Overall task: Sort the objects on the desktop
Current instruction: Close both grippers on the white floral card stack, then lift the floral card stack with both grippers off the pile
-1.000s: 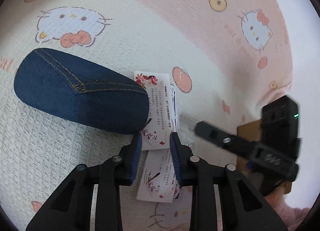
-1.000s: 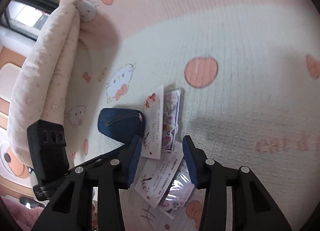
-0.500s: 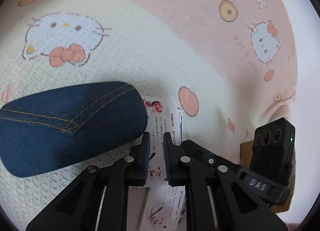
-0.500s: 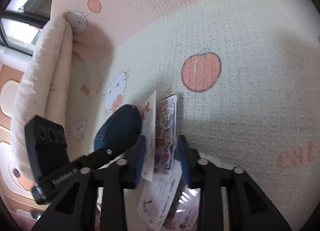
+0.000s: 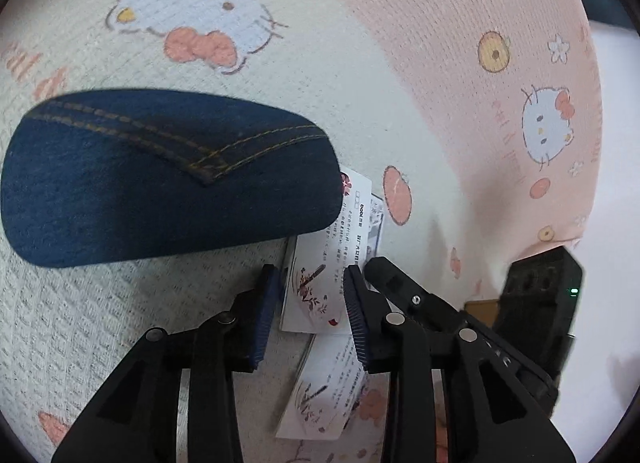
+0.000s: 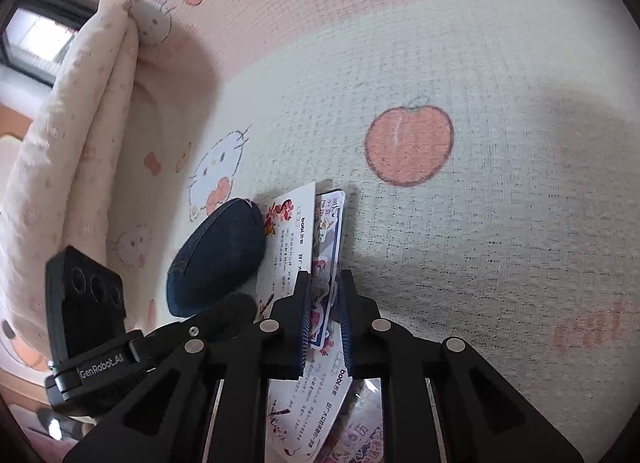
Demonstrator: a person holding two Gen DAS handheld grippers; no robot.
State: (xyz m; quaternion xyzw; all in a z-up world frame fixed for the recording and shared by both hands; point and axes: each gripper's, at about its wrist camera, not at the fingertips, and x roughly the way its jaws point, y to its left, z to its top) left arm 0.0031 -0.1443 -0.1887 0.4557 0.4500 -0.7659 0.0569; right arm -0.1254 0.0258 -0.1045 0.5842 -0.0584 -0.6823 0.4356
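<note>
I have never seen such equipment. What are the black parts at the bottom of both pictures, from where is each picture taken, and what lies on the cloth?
There is no robot: a person holds a two-finger tool in each hand, each with a camera looking along its fingers. One picture is from the left tool, the other from the right tool. On the cartoon-print cloth lie a denim case, a white printed card and colourful sticker packets. The right tool's jaws have just been closing and now pinch one sticker packet. The left tool's jaws have just been opening; the card lies between them, apparently unpinched.
</note>
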